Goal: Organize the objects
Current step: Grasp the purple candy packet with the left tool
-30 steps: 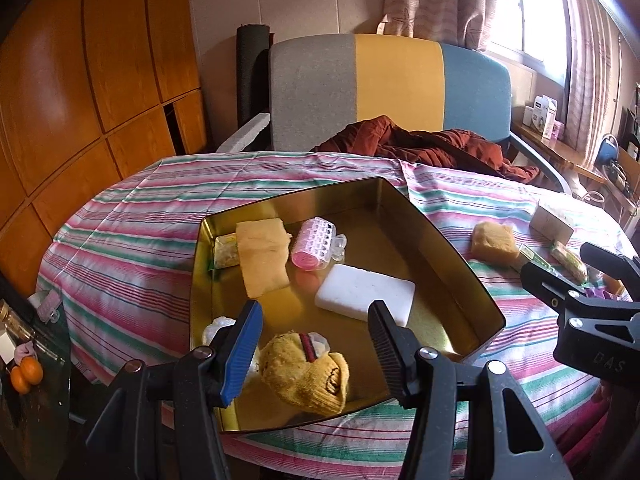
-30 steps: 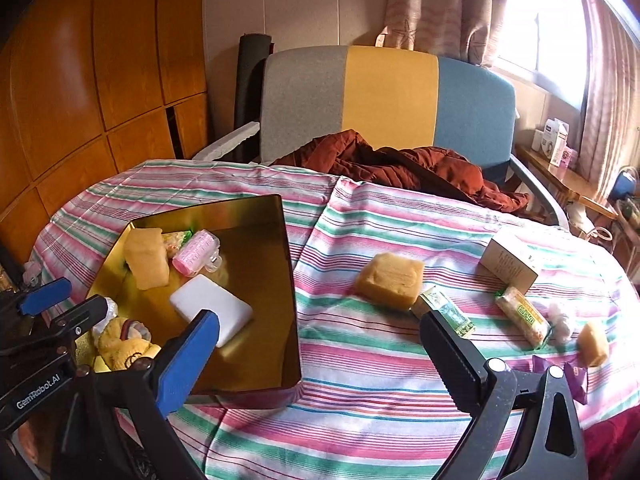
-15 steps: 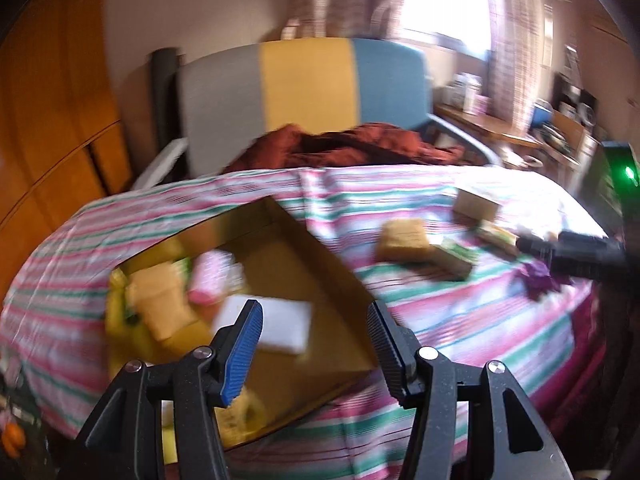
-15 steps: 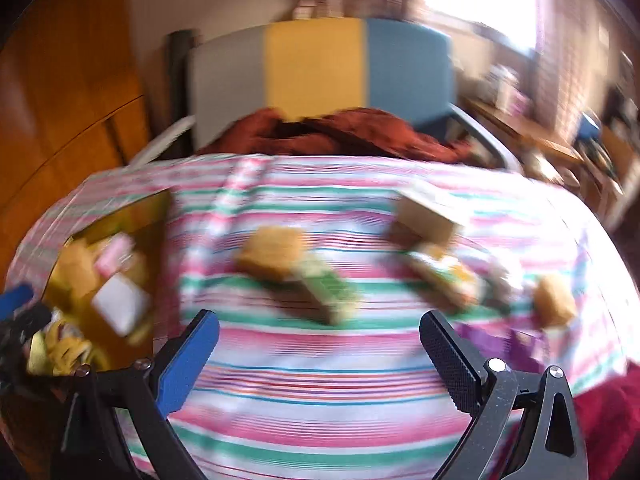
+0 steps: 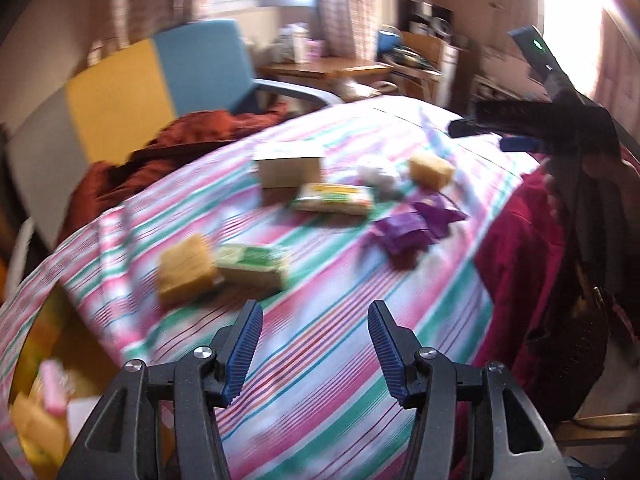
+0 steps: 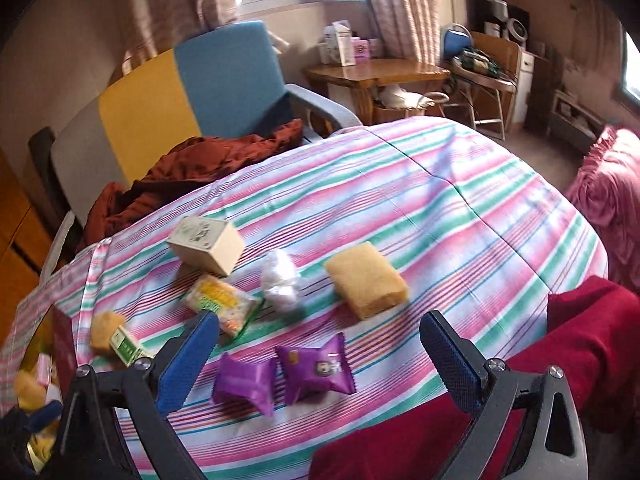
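Note:
Loose items lie on the striped tablecloth [image 6: 460,208]: two purple snack packets [image 6: 316,368] [image 5: 404,232], a yellow sponge [image 6: 366,284] [image 5: 430,168], a white crumpled wad [image 6: 280,280], a yellow-green packet [image 6: 222,308] [image 5: 334,198], a beige box [image 6: 206,244] [image 5: 290,166], a green packet [image 5: 254,266] and another sponge [image 5: 186,270]. My right gripper [image 6: 320,340] is open, just above the purple packets. My left gripper [image 5: 316,340] is open and empty over bare cloth. The gold tray [image 5: 44,412] with sorted items is at the lower left.
A grey, yellow and blue chair [image 6: 192,96] holding a rust-red garment [image 6: 192,176] stands behind the table. A wooden desk [image 6: 376,76] with clutter is at the back. Red cloth [image 6: 580,352] lies at the table's near right edge.
Both grippers have swung right, away from the gold tray, toward the loose items on the cloth. Both stay open and empty.

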### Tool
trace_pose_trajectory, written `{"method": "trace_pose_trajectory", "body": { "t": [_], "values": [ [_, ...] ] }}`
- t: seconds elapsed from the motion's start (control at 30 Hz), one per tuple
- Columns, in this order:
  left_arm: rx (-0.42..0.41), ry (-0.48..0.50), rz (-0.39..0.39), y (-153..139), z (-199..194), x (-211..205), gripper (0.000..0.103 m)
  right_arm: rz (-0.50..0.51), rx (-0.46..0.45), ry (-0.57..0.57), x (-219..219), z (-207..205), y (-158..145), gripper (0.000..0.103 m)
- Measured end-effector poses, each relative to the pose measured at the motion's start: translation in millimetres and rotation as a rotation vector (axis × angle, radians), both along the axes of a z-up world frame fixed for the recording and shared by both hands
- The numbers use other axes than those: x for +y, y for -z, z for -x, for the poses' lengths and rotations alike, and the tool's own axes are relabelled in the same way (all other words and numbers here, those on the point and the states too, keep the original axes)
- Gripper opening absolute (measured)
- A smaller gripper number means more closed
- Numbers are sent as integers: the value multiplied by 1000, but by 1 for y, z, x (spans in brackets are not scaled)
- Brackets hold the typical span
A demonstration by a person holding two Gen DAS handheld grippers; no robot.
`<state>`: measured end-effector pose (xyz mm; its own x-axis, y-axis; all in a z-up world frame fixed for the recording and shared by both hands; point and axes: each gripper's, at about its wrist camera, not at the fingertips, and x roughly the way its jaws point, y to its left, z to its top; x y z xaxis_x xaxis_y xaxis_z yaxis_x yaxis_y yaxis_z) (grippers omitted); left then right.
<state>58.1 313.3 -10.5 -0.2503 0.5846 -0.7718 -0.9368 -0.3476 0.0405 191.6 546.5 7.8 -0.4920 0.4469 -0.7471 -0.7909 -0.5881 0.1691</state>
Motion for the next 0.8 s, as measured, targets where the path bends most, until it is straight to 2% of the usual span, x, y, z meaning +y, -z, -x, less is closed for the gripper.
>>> {"method": "trace_pose_trajectory", "body": {
  "t": [0.17,0.23,0.27,0.43,0.53,0.67,0.77,0.8],
  "values": [
    [-5,162,38,12,-9,45,57,89,65,29,15,-6,9,101],
    [-3,218,52,17,-10,64,65,129,93,35,21,-9,13,101],
    [-5,246,64,20,-10,71,66,144,114,47,23,-11,14,101],
    [44,386,114,32,-16,115,68,185,183,75,30,-20,17,101],
    [59,437,131,38,-19,136,68,201,211,84,33,-24,18,101],
    [28,484,166,55,-18,158,68,212,198,76,35,-22,20,101],
    [-32,492,168,66,-12,164,68,219,183,65,35,-19,22,101],
    [-39,485,161,66,-11,164,63,220,179,61,35,-18,22,101]
  ]
}}
